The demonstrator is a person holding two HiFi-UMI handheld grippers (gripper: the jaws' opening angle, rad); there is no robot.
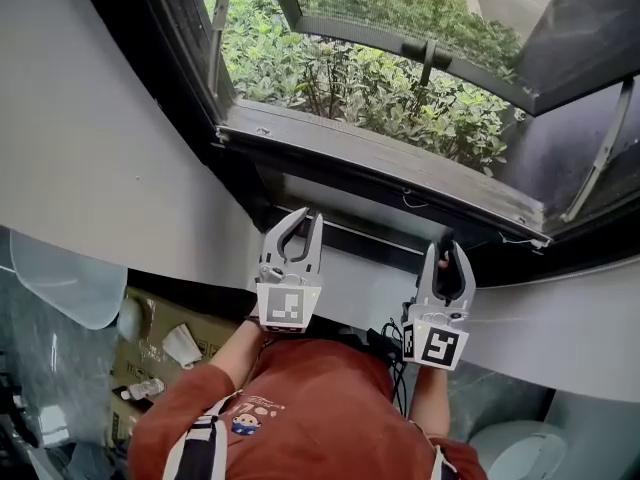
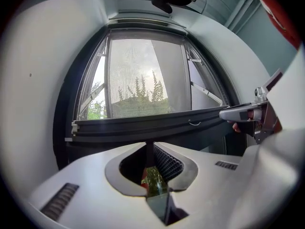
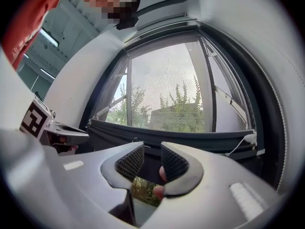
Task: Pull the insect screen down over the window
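Open window (image 1: 165, 48) over greenery (image 1: 400, 88), the insect screen's bar (image 2: 143, 123) across its foot.
My left gripper (image 1: 305, 218), level, pinches a thin dark strip (image 2: 149, 151) under that bar; my right gripper (image 1: 447, 253) alongside has jaws apart.

L gripper (image 1: 305, 218) left of R gripper (image 1: 447, 258), below screen (image 2: 143, 80).

Bright daylight through the window (image 1: 380, 78), dim interior, fisheye bending, dark vignetted corners.
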